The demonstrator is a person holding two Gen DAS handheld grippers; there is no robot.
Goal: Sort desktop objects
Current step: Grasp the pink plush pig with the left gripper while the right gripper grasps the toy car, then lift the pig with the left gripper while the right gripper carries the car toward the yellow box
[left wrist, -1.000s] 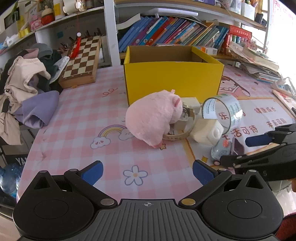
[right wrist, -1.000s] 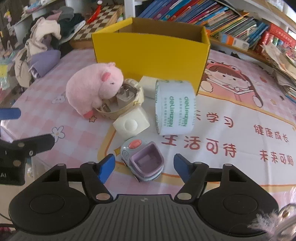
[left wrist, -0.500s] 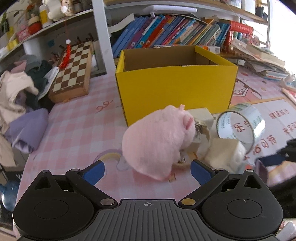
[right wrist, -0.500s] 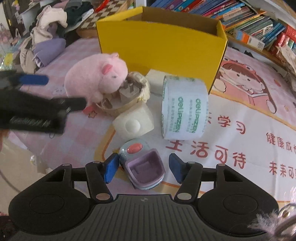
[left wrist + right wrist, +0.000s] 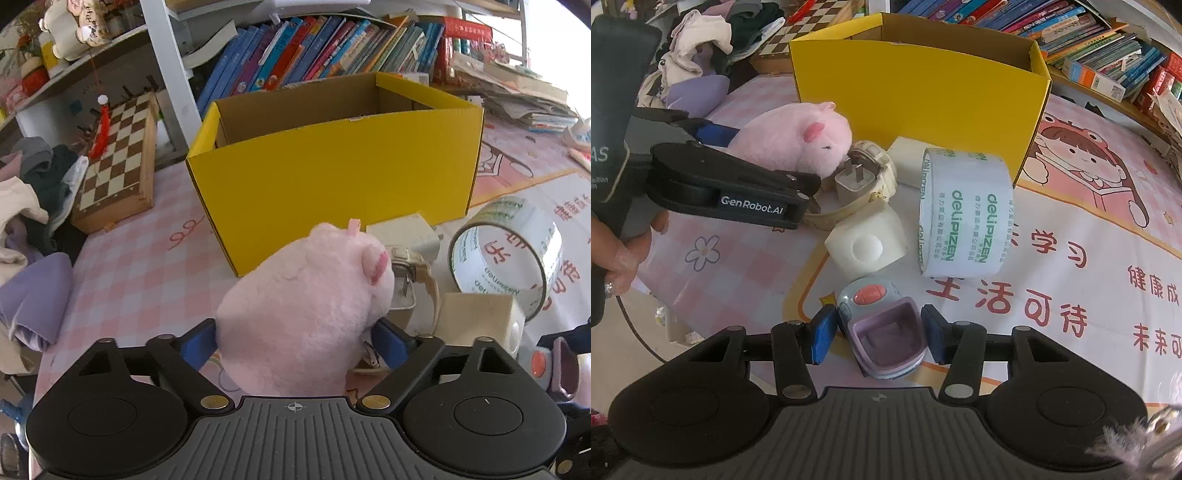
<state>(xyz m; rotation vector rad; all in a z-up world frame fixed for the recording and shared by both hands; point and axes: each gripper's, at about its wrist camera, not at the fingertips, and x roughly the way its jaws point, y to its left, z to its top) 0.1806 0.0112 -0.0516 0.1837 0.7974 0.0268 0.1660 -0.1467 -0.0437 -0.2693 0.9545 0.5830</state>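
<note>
Yellow cardboard box point(image 5: 332, 173): stands open-topped at the back of the pink checked table cover point(image 5: 147, 266), with the loose objects crowded against its front wall. What can be seen of its inside looks empty; it is probably where things get sorted to.
Pink plush pig point(image 5: 306, 314): lies in front of the box, snout against a beige watch point(image 5: 875, 177) that has a white plug charger point(image 5: 855, 181) resting on it. A second ago it sat well ahead of the left gripper; now it fills the gap between the fingers.
Left gripper point(image 5: 295, 341): has come forward around the pig, and its jaws have just been closing from full width. Both blue pads sit at the plush flanks, though a firm squeeze cannot be confirmed yet.
Packing tape roll point(image 5: 964, 214): stands on edge to the right of the pig, untouched.
White cube point(image 5: 868, 245): sits between the tape and the watch, just behind the toy.
Right gripper point(image 5: 879, 332): jaws have just been narrowing around the toy; a slim gap shows on each side, so it is not gripped.
Small grey-and-purple toy point(image 5: 882, 328): rests nearest, on the printed mat.
Meaning: both pickups look imminent, and nothing has reached the box.
</note>
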